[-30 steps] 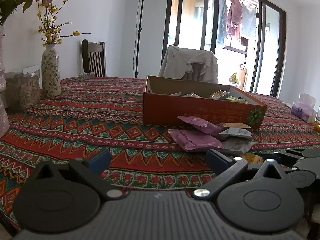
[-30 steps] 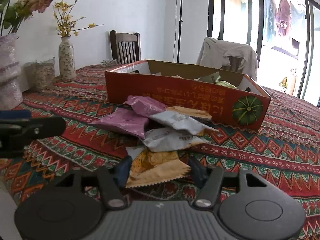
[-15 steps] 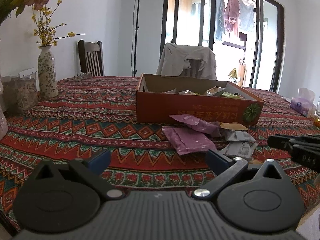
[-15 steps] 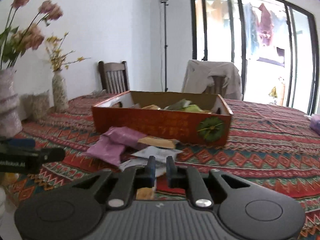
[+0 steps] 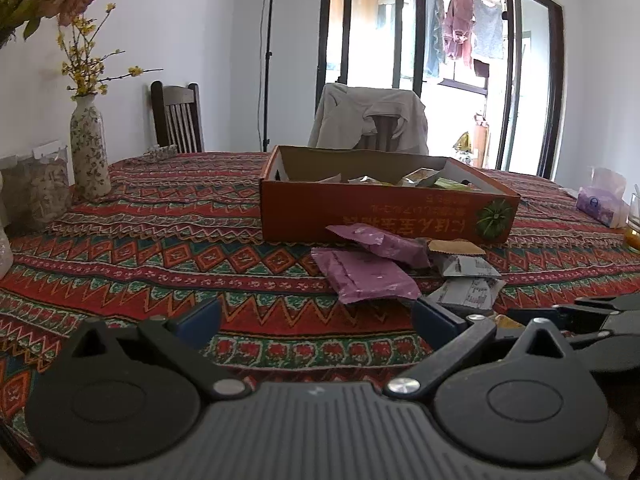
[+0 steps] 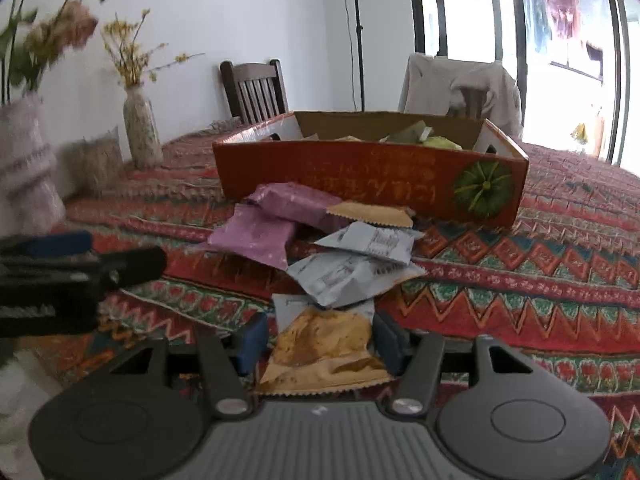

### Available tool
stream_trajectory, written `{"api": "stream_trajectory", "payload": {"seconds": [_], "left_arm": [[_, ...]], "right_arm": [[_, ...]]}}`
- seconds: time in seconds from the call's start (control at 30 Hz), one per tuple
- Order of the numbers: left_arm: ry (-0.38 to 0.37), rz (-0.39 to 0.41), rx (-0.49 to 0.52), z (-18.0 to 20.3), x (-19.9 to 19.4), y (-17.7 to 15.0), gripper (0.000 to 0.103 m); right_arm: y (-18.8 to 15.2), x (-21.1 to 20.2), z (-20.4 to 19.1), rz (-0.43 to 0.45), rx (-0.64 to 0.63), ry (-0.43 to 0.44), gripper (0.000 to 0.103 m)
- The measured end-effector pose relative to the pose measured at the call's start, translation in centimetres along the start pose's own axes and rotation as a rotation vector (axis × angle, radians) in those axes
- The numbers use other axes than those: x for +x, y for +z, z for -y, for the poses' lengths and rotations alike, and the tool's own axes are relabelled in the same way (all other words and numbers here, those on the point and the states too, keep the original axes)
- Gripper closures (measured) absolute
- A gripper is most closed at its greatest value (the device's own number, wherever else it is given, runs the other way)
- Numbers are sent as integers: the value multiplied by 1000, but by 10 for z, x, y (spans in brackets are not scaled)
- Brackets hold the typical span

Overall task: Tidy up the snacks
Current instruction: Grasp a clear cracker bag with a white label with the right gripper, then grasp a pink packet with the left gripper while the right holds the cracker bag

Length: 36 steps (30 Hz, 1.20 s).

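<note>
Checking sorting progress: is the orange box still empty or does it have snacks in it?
Not empty. Several packets show above the orange box's rim, toward its right end; how full it is cannot be told.

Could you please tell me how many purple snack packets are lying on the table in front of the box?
2. One purple packet lies against the box front; the other purple packet overlaps it, nearer the camera and slightly left. More could be hidden beneath the pile.

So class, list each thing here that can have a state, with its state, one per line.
Left gripper: open, empty.
Right gripper: open, around the yellow packet.
Box: open-topped, holding snacks.
Purple packets: sealed, overlapping on the table.
Grey packets: stacked, outside the box.
</note>
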<state>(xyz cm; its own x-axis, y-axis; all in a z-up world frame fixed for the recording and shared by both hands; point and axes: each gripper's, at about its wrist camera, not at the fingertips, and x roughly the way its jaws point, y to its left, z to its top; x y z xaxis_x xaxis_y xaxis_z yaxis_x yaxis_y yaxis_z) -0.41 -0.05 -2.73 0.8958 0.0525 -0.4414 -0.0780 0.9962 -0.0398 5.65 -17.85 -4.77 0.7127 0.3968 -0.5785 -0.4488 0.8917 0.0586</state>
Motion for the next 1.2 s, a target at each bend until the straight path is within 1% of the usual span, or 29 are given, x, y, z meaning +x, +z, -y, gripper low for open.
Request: {"api": "stream_trajectory", "payload": {"seconds": [0.03,0.07,0.17,0.27,0.37,0.5,0.67,0.87,1.07,1.2], "left_arm": [[3,0,-6,-2,0,0,0],[6,-1,-11,-4,0,0,0],[6,-3,-21,-6,-1,0,0],[2,-1,-21,-6,-1,0,0],[0,3,-22,-5,-2,0,0],[0,7,-21,-5,-5,1,0],[-4,4,-23,-2,-6,1,0],[-26,-8,-4,9,-3,2,0],[-58,-30,30,29,5,4,0],[-55,-43,55,42,14,8,0]], "right_arm": [[0,1,-5,0,-25,-23,47],[-1,0,-7,4,-35,-23,52],[-4,-6,-13,14,-92,-26,58],[-8,-13,-13,22,-109,-12,61],[-9,-22,-10,45,-96,10,61],[-5,-41,-3,120,-71,12,61],[1,-61,15,207,-11,-40,61],[-1,-64,42,212,49,-102,61],[-4,-61,59,214,87,-122,61],[-8,-59,66,211,105,-131,61]]}}
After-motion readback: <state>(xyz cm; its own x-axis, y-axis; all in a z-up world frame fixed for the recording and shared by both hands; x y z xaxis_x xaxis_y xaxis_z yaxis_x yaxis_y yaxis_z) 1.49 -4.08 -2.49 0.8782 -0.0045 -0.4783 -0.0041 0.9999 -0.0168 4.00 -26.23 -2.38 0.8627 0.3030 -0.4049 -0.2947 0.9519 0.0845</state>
